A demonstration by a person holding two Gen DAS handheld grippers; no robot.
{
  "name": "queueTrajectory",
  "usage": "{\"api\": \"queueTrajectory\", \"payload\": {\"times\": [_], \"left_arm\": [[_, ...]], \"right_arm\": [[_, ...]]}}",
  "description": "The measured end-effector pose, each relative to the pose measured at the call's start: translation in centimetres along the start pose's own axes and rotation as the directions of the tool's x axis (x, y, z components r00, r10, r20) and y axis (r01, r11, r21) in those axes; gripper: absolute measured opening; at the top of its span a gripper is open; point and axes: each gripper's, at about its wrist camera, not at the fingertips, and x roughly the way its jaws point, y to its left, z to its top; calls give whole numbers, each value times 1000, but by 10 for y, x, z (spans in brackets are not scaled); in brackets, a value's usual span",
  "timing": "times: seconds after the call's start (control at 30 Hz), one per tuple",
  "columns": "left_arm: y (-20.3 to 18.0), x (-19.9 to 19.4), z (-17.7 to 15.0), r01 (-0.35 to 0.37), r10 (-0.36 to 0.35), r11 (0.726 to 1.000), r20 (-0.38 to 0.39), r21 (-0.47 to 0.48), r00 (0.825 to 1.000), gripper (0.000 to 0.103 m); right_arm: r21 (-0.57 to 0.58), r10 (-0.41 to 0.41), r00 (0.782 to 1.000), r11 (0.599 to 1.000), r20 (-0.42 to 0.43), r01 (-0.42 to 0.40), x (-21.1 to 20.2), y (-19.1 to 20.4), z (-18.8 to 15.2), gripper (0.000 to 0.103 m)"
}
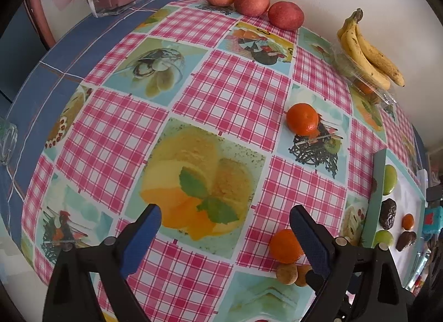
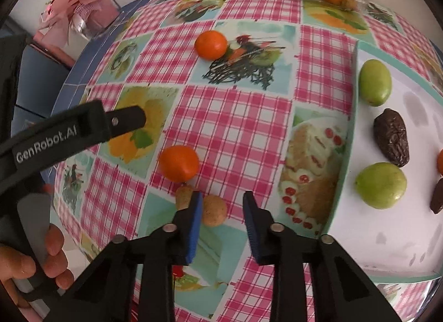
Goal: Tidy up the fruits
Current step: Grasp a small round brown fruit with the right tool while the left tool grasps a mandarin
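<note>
Brown little fruit bracketed by right gripper jaws, narrowed but not yet pinching, seemingly bound for white tray; left gripper jaws wide, empty.

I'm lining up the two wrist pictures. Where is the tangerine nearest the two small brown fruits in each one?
Left wrist view: the tangerine sits low right, just left of the left tool's right finger.
Right wrist view: the same tangerine lies left of centre, above the right tool's left finger.
Shared landmark: the small brown fruits right below it.
</note>
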Motion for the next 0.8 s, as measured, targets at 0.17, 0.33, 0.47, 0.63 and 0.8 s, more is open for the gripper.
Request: {"api": "queueTrajectory", "payload": {"times": [0.17, 0.33, 0.47, 0.63, 0.8], "left_arm": [[0, -1, 1, 2, -2, 1000, 4, -1, 1000, 95], [-1, -2, 1, 4, -4, 1000, 7, 4, 1000, 95], [-3, -2, 1, 9, -9, 1000, 7, 5, 1000, 95], [-5, -1, 1, 28, -28, 1000, 0, 5, 1000, 95], [-8, -1, 0, 43, -43, 999, -5, 10, 999, 95]], "right_arm": [[-34, 12, 1000, 999, -17, -13, 4, 9, -2, 28], [-43, 12, 1000, 999, -27, -13, 8, 9, -2, 23], [-45, 11, 999, 999, -31, -13, 9, 10, -2, 23], [-50, 2, 1000, 999, -25, -4, 8, 11, -3, 23], [-19, -35, 999, 999, -5, 35, 1, -1, -1, 23]]}}
